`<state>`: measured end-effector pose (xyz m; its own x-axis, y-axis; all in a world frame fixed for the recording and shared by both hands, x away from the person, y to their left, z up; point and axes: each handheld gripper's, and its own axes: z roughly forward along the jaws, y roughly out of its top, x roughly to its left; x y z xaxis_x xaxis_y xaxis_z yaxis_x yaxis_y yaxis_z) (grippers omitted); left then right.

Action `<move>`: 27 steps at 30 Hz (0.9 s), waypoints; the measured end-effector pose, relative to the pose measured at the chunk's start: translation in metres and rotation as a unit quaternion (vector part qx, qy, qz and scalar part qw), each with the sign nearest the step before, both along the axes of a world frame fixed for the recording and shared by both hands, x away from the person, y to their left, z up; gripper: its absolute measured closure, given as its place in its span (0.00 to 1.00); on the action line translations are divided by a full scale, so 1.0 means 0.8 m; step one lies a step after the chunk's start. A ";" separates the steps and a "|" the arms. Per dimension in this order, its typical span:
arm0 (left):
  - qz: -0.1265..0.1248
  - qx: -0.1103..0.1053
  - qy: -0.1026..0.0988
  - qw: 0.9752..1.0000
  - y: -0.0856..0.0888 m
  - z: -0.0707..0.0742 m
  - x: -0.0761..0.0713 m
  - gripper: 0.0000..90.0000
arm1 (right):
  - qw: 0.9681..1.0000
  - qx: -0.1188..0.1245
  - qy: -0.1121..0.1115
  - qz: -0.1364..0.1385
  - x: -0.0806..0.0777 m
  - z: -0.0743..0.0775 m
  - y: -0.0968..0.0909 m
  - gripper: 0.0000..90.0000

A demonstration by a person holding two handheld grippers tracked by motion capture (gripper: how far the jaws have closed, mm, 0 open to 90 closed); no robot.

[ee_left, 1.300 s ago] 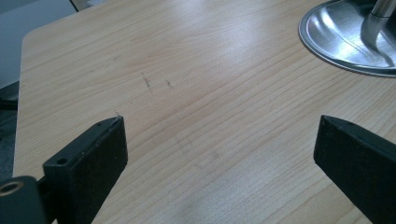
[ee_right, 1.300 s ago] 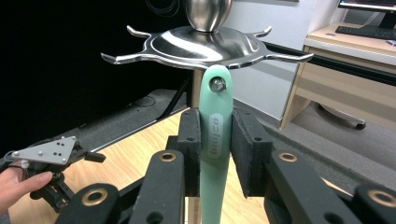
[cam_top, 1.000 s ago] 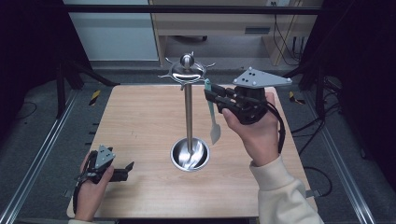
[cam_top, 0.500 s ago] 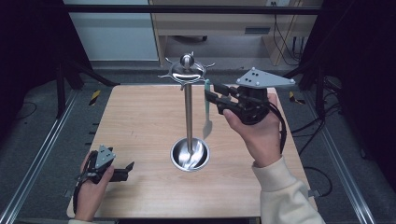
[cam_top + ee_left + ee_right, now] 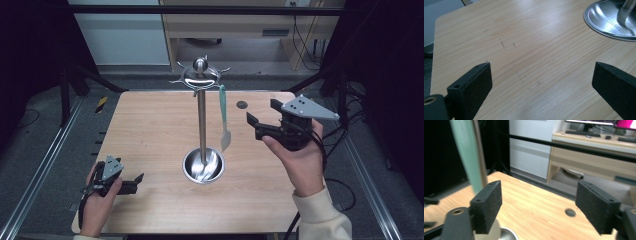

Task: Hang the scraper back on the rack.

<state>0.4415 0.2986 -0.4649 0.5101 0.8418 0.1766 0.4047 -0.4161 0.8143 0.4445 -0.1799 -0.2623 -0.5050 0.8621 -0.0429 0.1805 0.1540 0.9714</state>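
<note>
A steel utensil stand [image 5: 202,120] rises mid-table from a round dish base [image 5: 190,167], with hooks around its domed top [image 5: 200,75]. A mint-green spatula [image 5: 223,115] hangs from a right-hand hook, blade down. My right gripper [image 5: 262,114] hovers to the right of the spatula, apart from it; its jaws have just been opening and stand open, with nothing between them. In the right gripper view [image 5: 539,205] the spatula handle [image 5: 466,152] and the pole [image 5: 480,152] pass at far left. My left gripper [image 5: 134,184] rests open at the near left, also seen in its own view [image 5: 541,75].
The wooden table [image 5: 150,130] has a small dark hole [image 5: 242,104] at the back right. The stand's dish base [image 5: 609,22] lies ahead and right of the left jaws. Metal rails run along both table sides, and a desk stands beyond the far edge.
The right gripper opened and let go of the spatula, which now hangs from the stand. It then drew away to the right and lower. The left gripper stayed put.
</note>
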 end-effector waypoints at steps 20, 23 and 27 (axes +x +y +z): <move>0.007 -0.001 0.001 1.000 0.004 -0.001 0.002 0.03 | 0.998 -0.008 0.049 -0.027 0.007 -0.122 -0.032 0.08; 0.007 -0.001 0.000 1.000 0.005 0.000 0.002 0.03 | 0.997 -0.020 0.065 -0.037 0.012 -0.136 -0.032 0.11; 0.007 -0.001 0.000 1.000 0.004 0.000 0.002 0.03 | 0.995 -0.033 0.088 -0.042 0.018 -0.160 -0.032 0.12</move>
<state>0.4434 0.3022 -0.4652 0.4982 0.8493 0.1748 0.4111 -0.4088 0.8147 0.4589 -0.2058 -0.3901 -0.4360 0.8998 -0.0174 0.3613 0.1927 0.9123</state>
